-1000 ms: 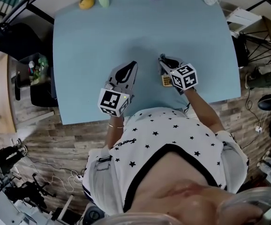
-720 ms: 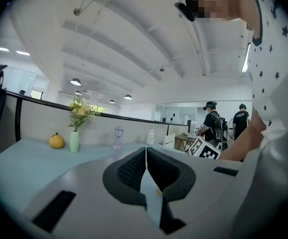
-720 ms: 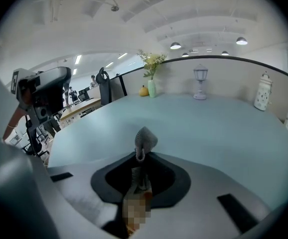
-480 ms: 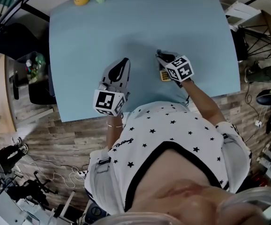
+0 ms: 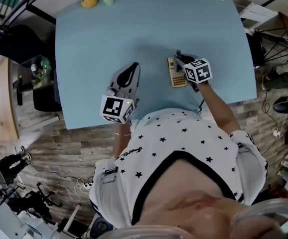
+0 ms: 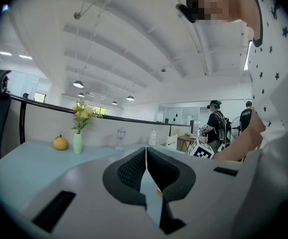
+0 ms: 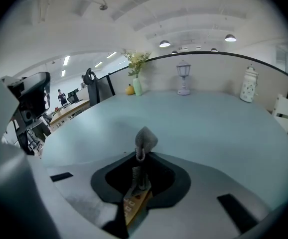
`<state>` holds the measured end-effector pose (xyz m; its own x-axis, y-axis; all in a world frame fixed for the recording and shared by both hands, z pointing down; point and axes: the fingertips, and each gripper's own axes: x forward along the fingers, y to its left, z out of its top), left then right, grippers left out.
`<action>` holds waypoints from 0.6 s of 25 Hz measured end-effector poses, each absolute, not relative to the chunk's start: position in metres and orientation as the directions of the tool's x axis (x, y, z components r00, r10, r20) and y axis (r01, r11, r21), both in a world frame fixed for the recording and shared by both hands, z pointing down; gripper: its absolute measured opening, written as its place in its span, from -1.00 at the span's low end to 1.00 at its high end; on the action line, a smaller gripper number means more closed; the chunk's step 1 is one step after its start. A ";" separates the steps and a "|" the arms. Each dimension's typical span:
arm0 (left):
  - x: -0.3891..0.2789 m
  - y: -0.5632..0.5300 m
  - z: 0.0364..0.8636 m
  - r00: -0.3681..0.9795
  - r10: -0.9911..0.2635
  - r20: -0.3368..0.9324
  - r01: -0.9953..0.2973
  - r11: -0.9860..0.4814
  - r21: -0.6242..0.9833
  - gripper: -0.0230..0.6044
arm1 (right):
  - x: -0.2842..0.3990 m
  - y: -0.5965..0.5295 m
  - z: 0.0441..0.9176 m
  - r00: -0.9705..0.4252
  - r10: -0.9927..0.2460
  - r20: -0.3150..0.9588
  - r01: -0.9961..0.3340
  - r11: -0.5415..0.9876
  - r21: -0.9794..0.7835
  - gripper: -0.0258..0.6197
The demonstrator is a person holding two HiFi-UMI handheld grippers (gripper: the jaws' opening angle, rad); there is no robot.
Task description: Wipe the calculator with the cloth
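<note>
Containers:
- Vase [image 6: 77,144] at far left of counter [image 5: 99,44], upright, holds yellow flowers [image 6: 82,114].
- A yellow fruit [image 6: 60,143] sits just left of the vase, apart from it.
- White jar [image 7: 247,90] at far right edge, upright with lid on. Contents cannot be made out.
- Small lantern [image 7: 184,83] stands between vase and jar, along the far edge.

Task items:
- Calculator [image 5: 176,73] lies flat on the counter, right of centre, toward the near edge, long side running near to far.
- Cloth [image 7: 145,139] is a small grey wad, bunched at the tips of the right claw [image 7: 141,157]. It sits over the calculator's far right corner.
- In the right gripper view the calculator's yellowish edge [image 7: 135,204] shows below, through the gap behind the tips.

Hands and claws:
- Right claw: jaws clamped on the cloth. It points far and slightly left, tilted down toward the counter. Marker cube [image 5: 198,69] is on top, and the forearm reaches in from the near right.
- Left claw [image 6: 146,151]: jaws together, pads meeting at the tips with nothing between them. It is left of the calculator and well apart from it, pointing far.
- The left gripper view looks nearly level across the counter, so the left claw is held low. Whether it touches the counter cannot be told.
- The left wrist comes in over the near edge.
</note>
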<state>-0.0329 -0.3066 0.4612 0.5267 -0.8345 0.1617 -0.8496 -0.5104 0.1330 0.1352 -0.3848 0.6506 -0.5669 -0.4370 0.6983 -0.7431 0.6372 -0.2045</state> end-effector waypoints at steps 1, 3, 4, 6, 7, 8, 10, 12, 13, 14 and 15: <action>-0.033 -0.306 0.461 0.528 -0.833 0.163 -0.849 -0.512 0.131 -0.83 | 0.141 -0.386 0.651 -0.558 -0.448 0.699 -0.754 0.625 -0.202 -0.75; -0.031 -0.306 0.461 0.535 -0.828 0.168 -0.845 -0.519 0.131 -0.83 | 0.150 -0.388 0.651 -0.544 -0.463 0.700 -0.772 0.602 -0.201 -0.75; -0.029 -0.305 0.461 0.538 -0.825 0.171 -0.843 -0.522 0.131 -0.83 | 0.154 -0.388 0.651 -0.538 -0.469 0.700 -0.779 0.595 -0.199 -0.75; -0.027 -0.305 0.461 0.544 -0.821 0.174 -0.839 -0.528 0.131 -0.83 | 0.161 -0.388 0.651 -0.526 -0.479 0.703 -0.788 0.586 -0.191 -0.75; -0.025 -0.305 0.461 0.546 -0.819 0.176 -0.838 -0.530 0.130 -0.83 | 0.164 -0.387 0.652 -0.522 -0.483 0.703 -0.791 0.583 -0.187 -0.75; -0.024 -0.305 0.462 0.548 -0.817 0.178 -0.836 -0.533 0.129 -0.83 | 0.166 -0.387 0.652 -0.518 -0.486 0.704 -0.794 0.579 -0.185 -0.75; -0.022 -0.305 0.462 0.553 -0.814 0.180 -0.833 -0.538 0.126 -0.83 | 0.169 -0.386 0.653 -0.512 -0.491 0.705 -0.799 0.574 -0.181 -0.75; -0.020 -0.305 0.461 0.557 -0.811 0.179 -0.831 -0.543 0.122 -0.83 | 0.169 -0.385 0.653 -0.506 -0.497 0.705 -0.803 0.570 -0.175 -0.75; -0.019 -0.304 0.460 0.557 -0.811 0.180 -0.830 -0.544 0.120 -0.83 | 0.169 -0.385 0.653 -0.505 -0.499 0.704 -0.804 0.569 -0.173 -0.75; -0.018 -0.304 0.460 0.557 -0.811 0.181 -0.831 -0.544 0.119 -0.83 | 0.169 -0.384 0.654 -0.505 -0.500 0.704 -0.804 0.569 -0.172 -0.75; -0.017 -0.304 0.460 0.556 -0.811 0.182 -0.831 -0.544 0.118 -0.83 | 0.170 -0.384 0.654 -0.504 -0.500 0.704 -0.803 0.571 -0.170 -0.75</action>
